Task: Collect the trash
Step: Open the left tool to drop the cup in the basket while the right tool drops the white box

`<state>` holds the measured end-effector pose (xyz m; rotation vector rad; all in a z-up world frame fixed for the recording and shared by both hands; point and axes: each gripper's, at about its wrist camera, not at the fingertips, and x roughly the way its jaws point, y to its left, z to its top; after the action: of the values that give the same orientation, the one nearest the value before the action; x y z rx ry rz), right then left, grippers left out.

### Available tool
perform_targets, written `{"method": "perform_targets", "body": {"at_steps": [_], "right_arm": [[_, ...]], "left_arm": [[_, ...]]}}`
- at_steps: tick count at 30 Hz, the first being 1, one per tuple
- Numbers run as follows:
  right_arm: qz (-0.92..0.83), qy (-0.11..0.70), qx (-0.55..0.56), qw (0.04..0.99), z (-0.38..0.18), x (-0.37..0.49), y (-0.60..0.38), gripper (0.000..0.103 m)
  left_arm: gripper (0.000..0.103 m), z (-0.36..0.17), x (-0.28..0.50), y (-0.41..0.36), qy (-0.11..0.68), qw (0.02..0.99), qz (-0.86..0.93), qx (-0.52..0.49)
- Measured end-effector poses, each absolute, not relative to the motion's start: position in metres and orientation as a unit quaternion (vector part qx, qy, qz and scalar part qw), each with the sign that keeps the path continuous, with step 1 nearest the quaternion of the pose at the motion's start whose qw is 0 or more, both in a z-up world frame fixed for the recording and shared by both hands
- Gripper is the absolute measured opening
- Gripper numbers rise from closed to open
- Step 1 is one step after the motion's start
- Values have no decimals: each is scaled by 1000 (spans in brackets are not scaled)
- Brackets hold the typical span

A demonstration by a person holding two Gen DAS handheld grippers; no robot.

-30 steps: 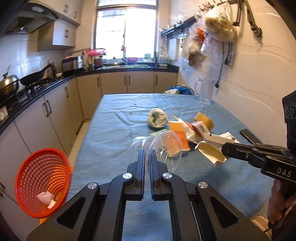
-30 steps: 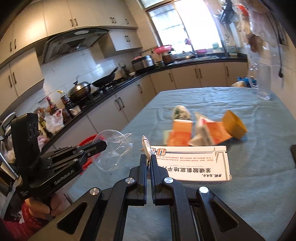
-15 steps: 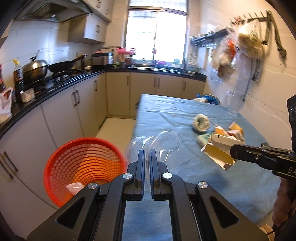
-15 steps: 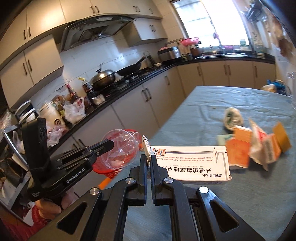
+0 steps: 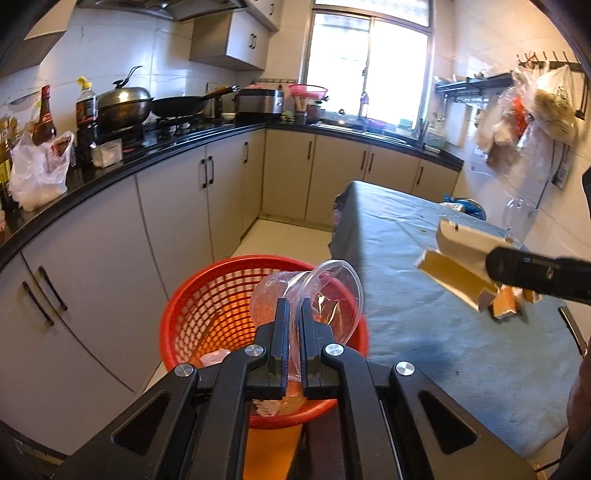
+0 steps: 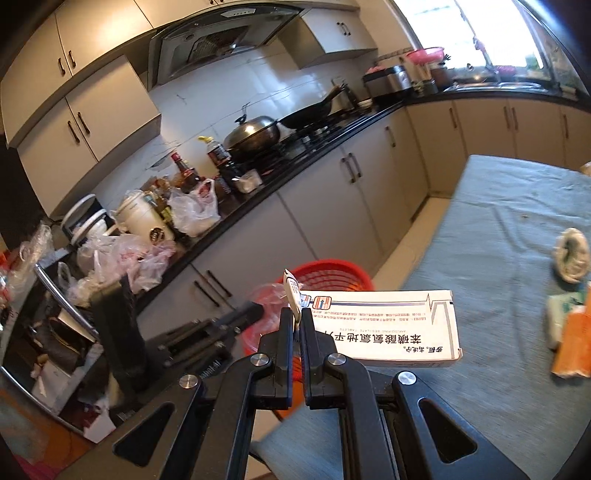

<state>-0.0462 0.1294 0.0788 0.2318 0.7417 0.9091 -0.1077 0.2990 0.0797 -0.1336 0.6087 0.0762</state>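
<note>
While your left gripper [image 5: 291, 314] pinches one clear, crumpled plastic cup [image 5: 314, 291] by its wall, the cup lies on its side above the red mesh basket [image 5: 207, 306], mouth toward the table [image 5: 424, 325]. Your right gripper [image 6: 294, 325] clamps the end flap of one white medicine carton [image 6: 384, 332], long axis running rightward over the table edge.

Daylight floods my left feed from the window [image 5: 365, 70] at twelve o'clock, blown out to white with glare on the wall tiles. My right feed runs dimmer, the window [image 6: 480, 33] flaring at two o'clock. Fisheye bends both frames' dark corners; the table [image 6: 498, 258] is motion-smeared.
</note>
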Motion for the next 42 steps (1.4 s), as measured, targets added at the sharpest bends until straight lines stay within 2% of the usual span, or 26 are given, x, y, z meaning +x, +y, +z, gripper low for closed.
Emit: {"method": "perform_targets", "body": {"at_steps": [12, 20, 27, 29, 31, 32, 33, 34, 35, 42], "right_arm": [[481, 382, 221, 757, 66, -7, 185, 4], [489, 427, 325, 687, 24, 28, 206, 4], [462, 468, 330, 677, -9, 43, 208, 7], [450, 476, 325, 682, -15, 47, 208, 8], [449, 481, 323, 681, -17, 49, 206, 9], [447, 481, 319, 684, -17, 48, 204, 13], [445, 481, 314, 687, -17, 47, 203, 18], [444, 480, 312, 690, -15, 46, 202, 33], [442, 477, 310, 693, -14, 45, 200, 49], [440, 433, 271, 739, 13, 27, 178, 51]], "left_arm": [[4, 67, -103, 323, 313, 944, 54, -83], [4, 53, -95, 328, 326, 939, 57, -90], [4, 41, -89, 332, 338, 934, 64, -94], [5, 39, -88, 333, 341, 933, 67, -95], [13, 38, -87, 334, 343, 932, 67, -98], [18, 38, -87, 334, 344, 931, 67, -101], [29, 38, -88, 334, 342, 932, 69, -102], [35, 40, -89, 334, 337, 933, 73, -100], [35, 42, -90, 334, 334, 934, 74, -100], [37, 53, -97, 332, 323, 938, 77, -101]]}}
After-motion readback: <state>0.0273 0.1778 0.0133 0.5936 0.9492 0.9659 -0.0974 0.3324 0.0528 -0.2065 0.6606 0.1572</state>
